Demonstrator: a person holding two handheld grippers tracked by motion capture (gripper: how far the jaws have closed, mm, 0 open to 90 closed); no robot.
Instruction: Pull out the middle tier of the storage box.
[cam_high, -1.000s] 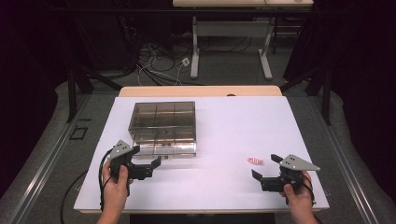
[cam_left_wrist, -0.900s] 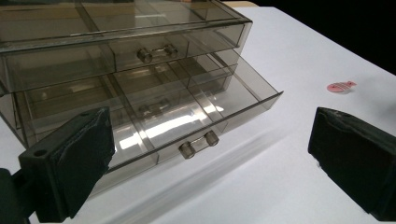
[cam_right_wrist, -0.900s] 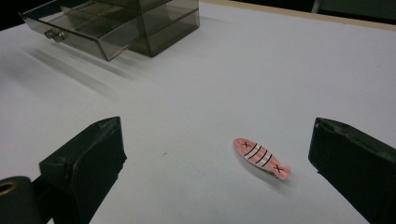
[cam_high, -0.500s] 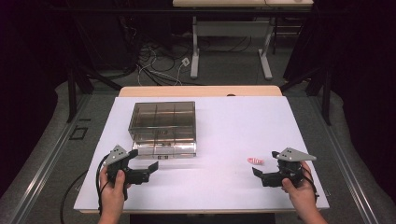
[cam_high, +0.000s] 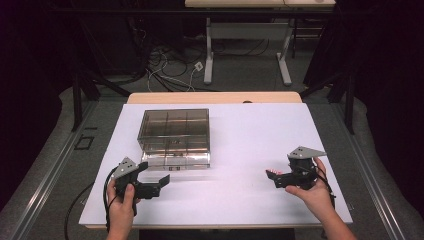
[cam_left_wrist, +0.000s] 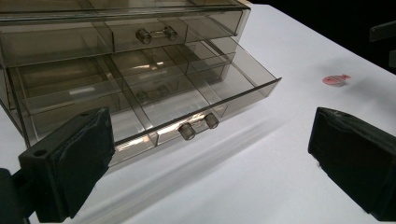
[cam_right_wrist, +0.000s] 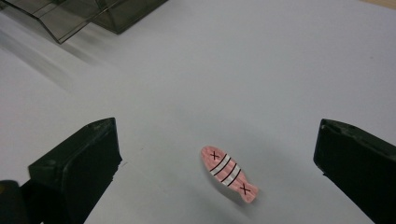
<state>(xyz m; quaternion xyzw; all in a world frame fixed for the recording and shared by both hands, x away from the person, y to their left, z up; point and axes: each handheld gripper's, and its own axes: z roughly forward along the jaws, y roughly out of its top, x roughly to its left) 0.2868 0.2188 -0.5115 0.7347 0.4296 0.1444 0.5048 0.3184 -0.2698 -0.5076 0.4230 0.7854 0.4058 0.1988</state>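
Note:
A clear smoky drawer box (cam_high: 174, 131) stands on the white table, and its lower drawer (cam_left_wrist: 205, 93) is pulled out, with a small bar handle (cam_left_wrist: 196, 126) at its front. My left gripper (cam_high: 159, 184) is open just in front of that drawer and holds nothing; its jaws (cam_left_wrist: 210, 168) frame the handle from a short way off. A flat pink fish piece (cam_right_wrist: 229, 174) with black stripes and crosses lies on the table. My right gripper (cam_right_wrist: 218, 140) is open, one jaw on each side of the fish. From above, the fish (cam_high: 271, 170) peeks out at the right gripper's (cam_high: 274, 178) tips.
The white sheet (cam_high: 240, 130) covers most of the table, with bare room between the box and the right hand. The upper drawer (cam_left_wrist: 156, 33) is shut. The table's front edge lies close behind both hands. Cables and desk legs stand on the floor beyond.
My right gripper has moved forward and left until its jaws frame the pink fish. The left gripper has drifted slightly back toward the person. The drawer looks unchanged.

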